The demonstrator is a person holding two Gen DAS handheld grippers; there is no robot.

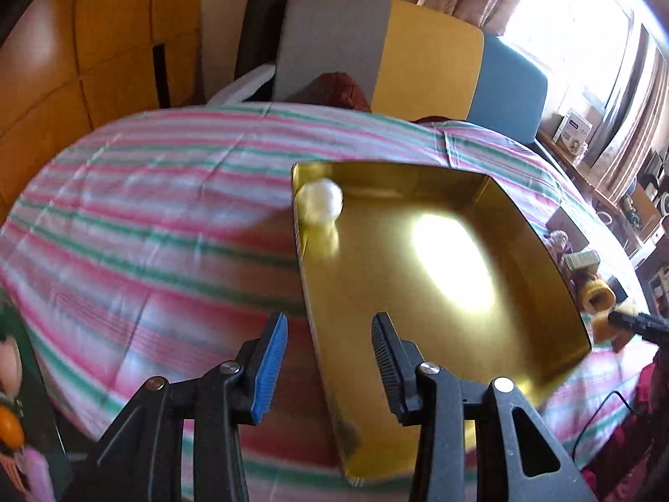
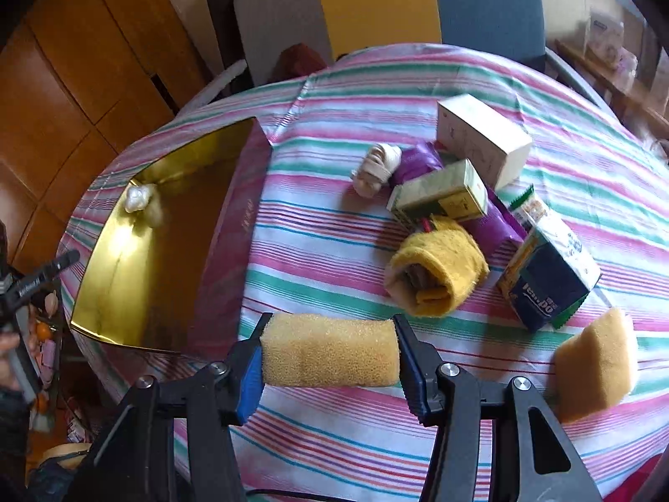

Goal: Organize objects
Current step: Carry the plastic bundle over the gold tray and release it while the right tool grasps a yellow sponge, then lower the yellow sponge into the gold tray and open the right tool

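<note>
A gold-lined box (image 1: pixel 539 234) lies open on the striped tablecloth, with a white fluffy ball (image 1: pixel 320 201) in its far left corner. My left gripper (image 1: pixel 330 334) hovers open over the box's near left wall, nothing between its fingers. In the right wrist view the same box (image 2: pixel 125 293) sits at the left with the white ball (image 2: pixel 138 198) inside. My right gripper (image 2: pixel 330 355) is shut on a yellow sponge (image 2: pixel 330 351), held crosswise above the cloth just right of the box.
Right of the box lie a rolled yellow cloth (image 2: pixel 439 272), a second sponge (image 2: pixel 598 359), a tissue pack (image 2: pixel 552 280), a white carton (image 2: pixel 481 138), a green carton (image 2: pixel 443 196), a purple packet (image 2: pixel 418 163) and a white roll (image 2: pixel 376 167). A chair (image 1: pixel 376 50) stands behind the table.
</note>
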